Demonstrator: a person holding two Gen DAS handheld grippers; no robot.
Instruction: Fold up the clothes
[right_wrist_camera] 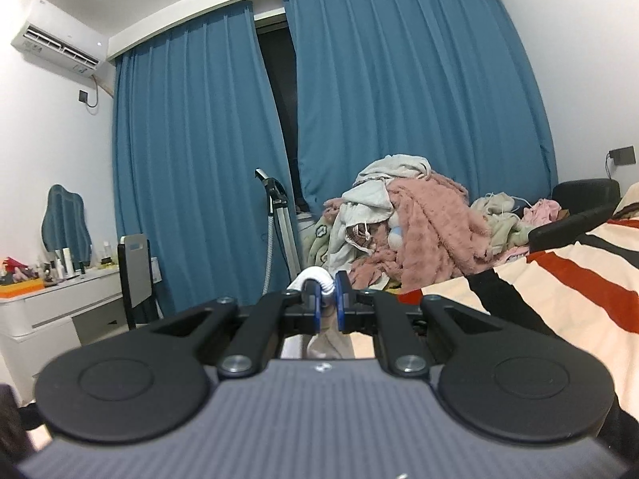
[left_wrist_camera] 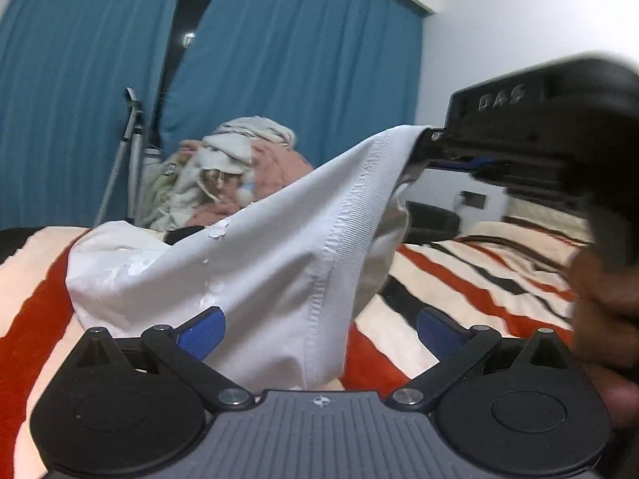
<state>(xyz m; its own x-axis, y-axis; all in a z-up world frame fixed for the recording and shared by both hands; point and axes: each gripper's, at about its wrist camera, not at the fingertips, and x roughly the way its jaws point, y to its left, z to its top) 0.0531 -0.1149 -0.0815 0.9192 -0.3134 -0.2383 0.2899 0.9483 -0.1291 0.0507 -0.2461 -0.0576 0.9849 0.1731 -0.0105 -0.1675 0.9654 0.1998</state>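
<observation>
A white garment (left_wrist_camera: 279,247) hangs over the striped bed, pulled up to the right. In the left wrist view my right gripper (left_wrist_camera: 419,147) is shut on its upper edge and lifts it. My left gripper (left_wrist_camera: 319,327) is open, its blue pads (left_wrist_camera: 203,335) wide apart, with the cloth's seam hanging down between them. In the right wrist view my right gripper (right_wrist_camera: 325,299) is shut on a bunched fold of the white garment (right_wrist_camera: 317,277).
The bed's red, black and cream striped blanket (left_wrist_camera: 459,279) lies below. A pile of pink and pale clothes (right_wrist_camera: 411,223) sits by the blue curtains (right_wrist_camera: 199,159). A garment steamer (right_wrist_camera: 275,231), a chair (right_wrist_camera: 135,275) and a dresser (right_wrist_camera: 52,303) stand at the left.
</observation>
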